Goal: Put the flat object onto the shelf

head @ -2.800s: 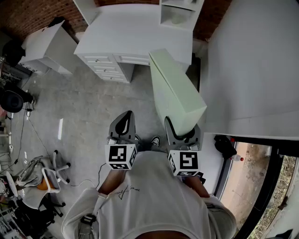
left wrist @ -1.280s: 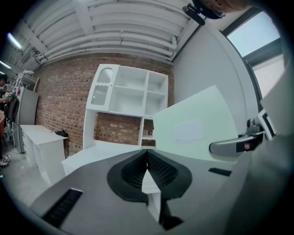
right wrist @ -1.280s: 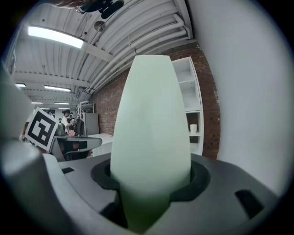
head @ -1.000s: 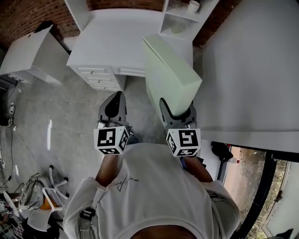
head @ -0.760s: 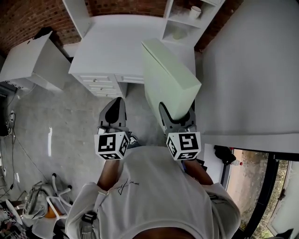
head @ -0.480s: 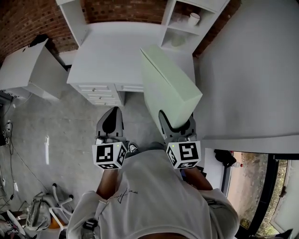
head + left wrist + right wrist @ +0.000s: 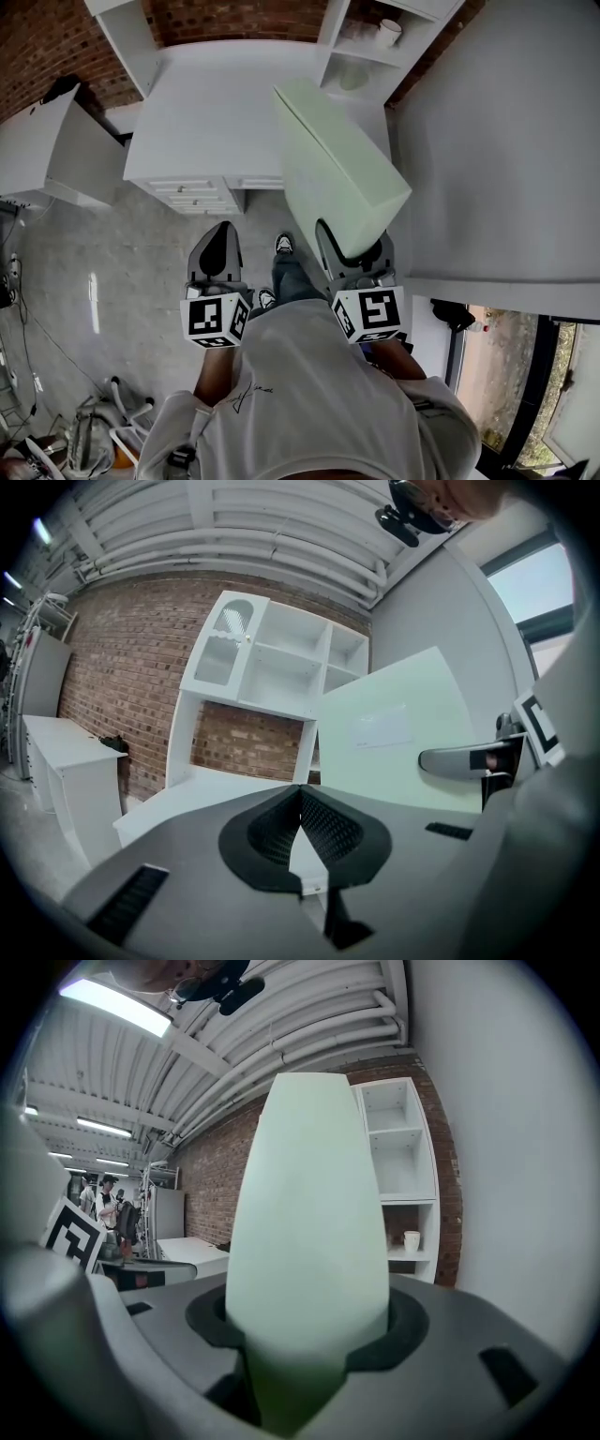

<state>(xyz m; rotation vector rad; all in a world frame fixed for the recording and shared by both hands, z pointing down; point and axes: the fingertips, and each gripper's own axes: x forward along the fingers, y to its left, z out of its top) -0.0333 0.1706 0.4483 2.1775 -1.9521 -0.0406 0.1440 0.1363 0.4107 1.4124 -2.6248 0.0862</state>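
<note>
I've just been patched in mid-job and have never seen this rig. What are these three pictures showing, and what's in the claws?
There is no robot here: a person carries a hand-held two-jaw claw in each hand. The top-down picture comes from a camera on the person's head. The other two come from cameras that ride on the claws and look along their jaws. The right claw is clamped on one end of a flat pale green box, which reaches ahead toward the white shelf unit, where a cup stands. The left claw is shut and empty. Beside the shelves is a white desk; nothing shows on its top.
</note>
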